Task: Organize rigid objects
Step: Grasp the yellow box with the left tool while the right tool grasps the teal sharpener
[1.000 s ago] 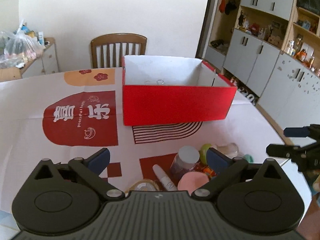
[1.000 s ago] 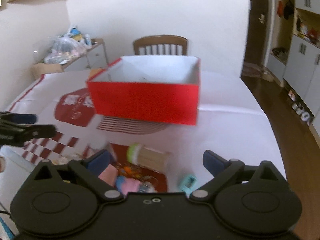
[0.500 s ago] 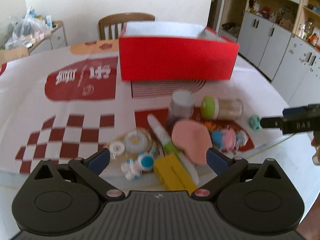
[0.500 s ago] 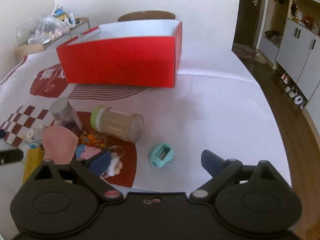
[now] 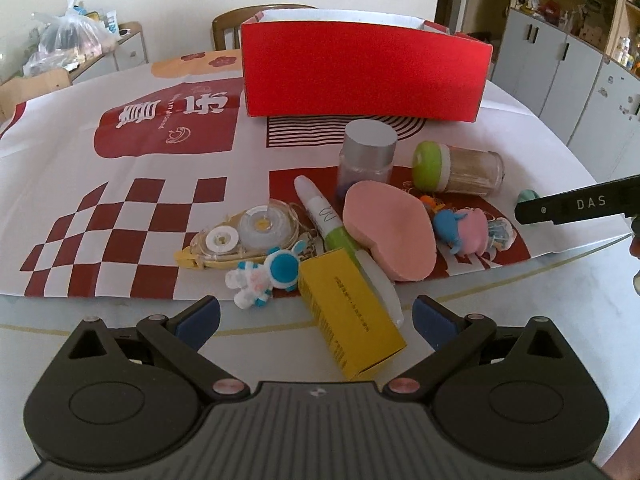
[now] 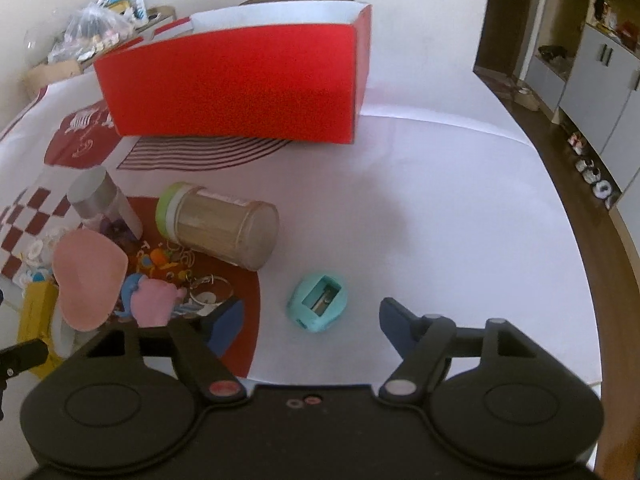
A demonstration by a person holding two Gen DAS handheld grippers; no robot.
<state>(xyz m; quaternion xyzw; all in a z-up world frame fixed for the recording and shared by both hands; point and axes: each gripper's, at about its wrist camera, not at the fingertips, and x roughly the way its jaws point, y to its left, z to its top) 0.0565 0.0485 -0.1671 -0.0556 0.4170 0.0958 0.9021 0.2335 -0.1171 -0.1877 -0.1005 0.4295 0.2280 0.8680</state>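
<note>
A red box [image 5: 364, 72] stands open at the back of the table; it also shows in the right wrist view [image 6: 236, 84]. A pile lies in front of it: a yellow carton [image 5: 350, 312], a pink sponge [image 5: 390, 230], a white-green marker [image 5: 322, 216], a tape dispenser [image 5: 244, 236], an astronaut figure [image 5: 264, 278], a grey-capped jar [image 5: 366, 156] and a toothpick jar [image 5: 458, 170]. My left gripper [image 5: 316, 316] is open, its jaws either side of the yellow carton. My right gripper [image 6: 312, 320] is open, just before a teal sharpener [image 6: 319, 302].
A patterned red-and-white cloth [image 5: 120, 184] covers the round table. A wooden chair [image 5: 228, 26] stands behind the box. Cabinets [image 5: 560, 56] line the right wall. A finger of the right gripper [image 5: 576, 204] reaches in from the right in the left wrist view.
Both grippers have dropped down and pulled back toward the table's near edge. The pile now lies in full view, and the box's inside is hidden from the left wrist view.
</note>
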